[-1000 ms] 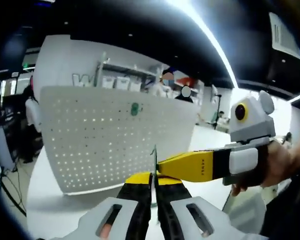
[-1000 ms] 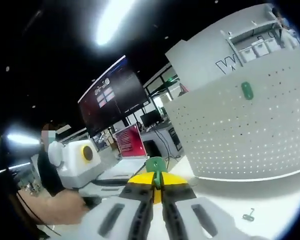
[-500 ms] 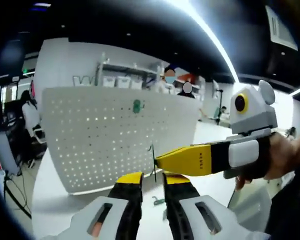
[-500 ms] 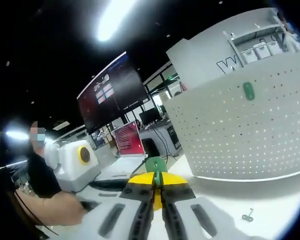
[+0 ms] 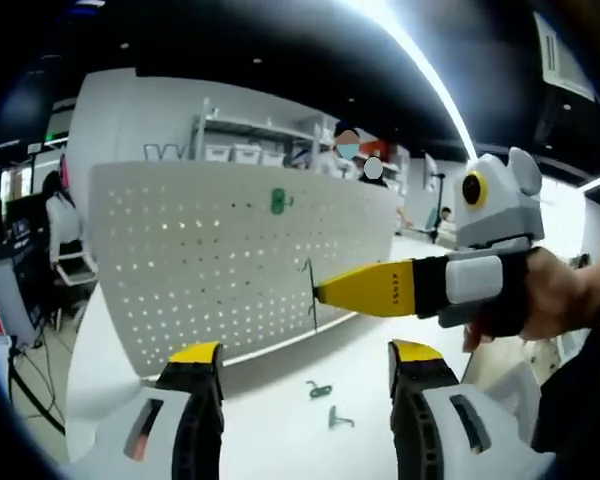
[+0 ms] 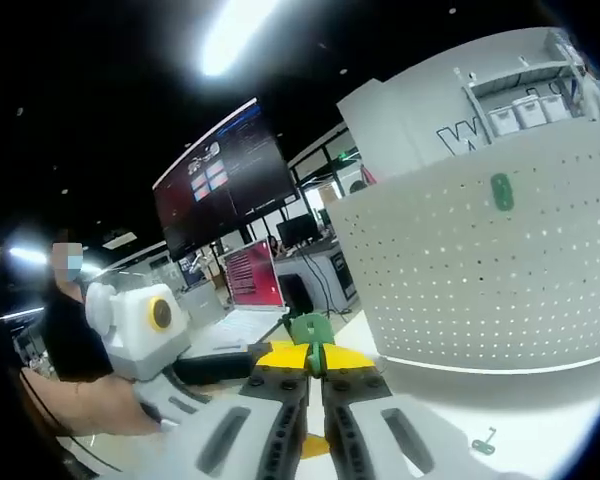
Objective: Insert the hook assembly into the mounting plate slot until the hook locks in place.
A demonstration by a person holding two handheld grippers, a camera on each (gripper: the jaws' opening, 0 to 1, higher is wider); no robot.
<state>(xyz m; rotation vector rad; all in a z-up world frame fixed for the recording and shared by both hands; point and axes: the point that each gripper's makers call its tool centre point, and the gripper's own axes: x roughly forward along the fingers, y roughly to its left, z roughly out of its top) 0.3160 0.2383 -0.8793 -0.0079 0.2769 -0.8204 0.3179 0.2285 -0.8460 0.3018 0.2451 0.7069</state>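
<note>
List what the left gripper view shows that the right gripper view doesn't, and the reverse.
Left gripper view: the left gripper with jaws wide open, and two loose hooks on the table. Right gripper view: a wall screen and a red sign. Both: the pegboard with its green clip, and the right gripper shut on the hook assembly.

Readable text, as I find it:
1. White back wall [image 6: 420,105], behind the pegboard's top edge: one large dark "W", cut off by shelving; I see it in both gripper views
2. Right gripper [image 5: 315,291], yellow jaw: small dark print, too fine to read
3. Wall screens [image 6: 225,175]: blurred, illegible
</note>
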